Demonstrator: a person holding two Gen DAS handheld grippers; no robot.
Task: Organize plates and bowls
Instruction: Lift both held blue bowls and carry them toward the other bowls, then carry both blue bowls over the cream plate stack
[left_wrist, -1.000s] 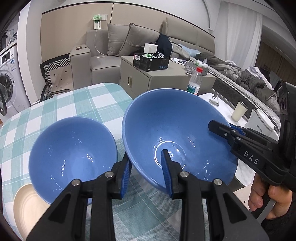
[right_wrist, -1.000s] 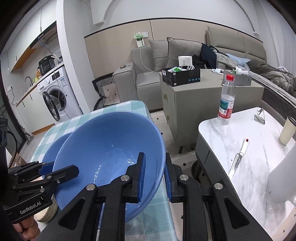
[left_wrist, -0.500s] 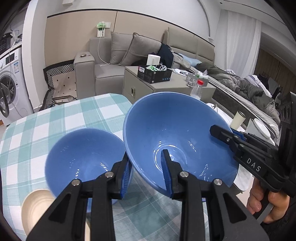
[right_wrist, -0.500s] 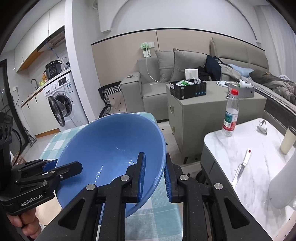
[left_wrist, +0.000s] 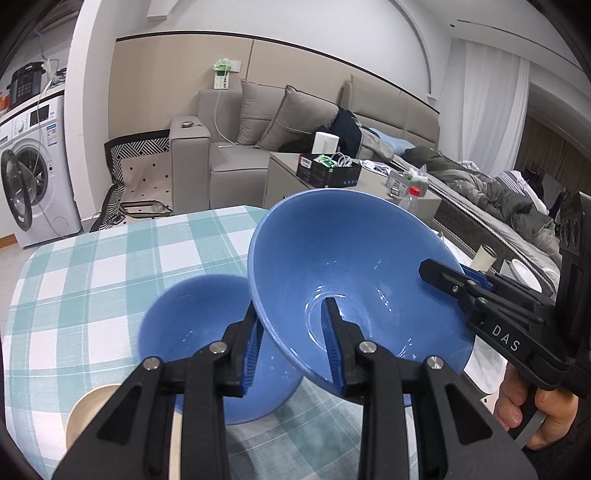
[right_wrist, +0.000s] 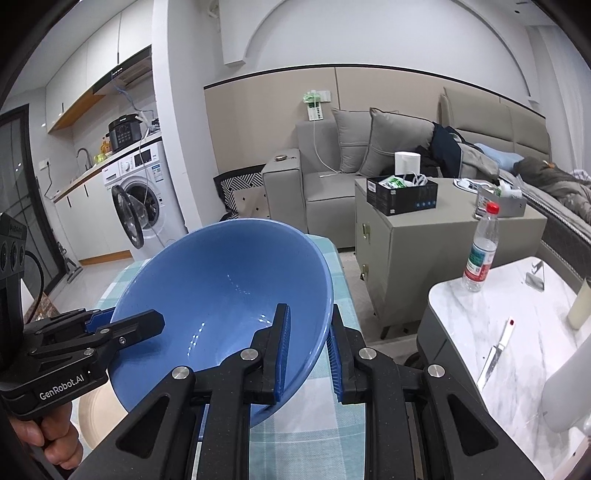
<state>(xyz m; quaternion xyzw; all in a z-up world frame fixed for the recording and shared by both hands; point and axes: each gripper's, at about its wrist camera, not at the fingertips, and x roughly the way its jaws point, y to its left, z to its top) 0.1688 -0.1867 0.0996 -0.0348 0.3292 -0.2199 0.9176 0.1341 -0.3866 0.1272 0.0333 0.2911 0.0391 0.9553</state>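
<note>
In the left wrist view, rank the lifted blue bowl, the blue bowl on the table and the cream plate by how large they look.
1. Lifted blue bowl, largest, though it is nearest the camera.
2. Blue bowl on the table.
3. Cream plate, smallest as seen, but it is mostly hidden, so its true rank is unsure.

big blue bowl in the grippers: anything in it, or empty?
Empty. The big blue bowl shows bare glazed inside down to its base in both wrist views, only light glints; left gripper and right gripper clamp its rim.
</note>
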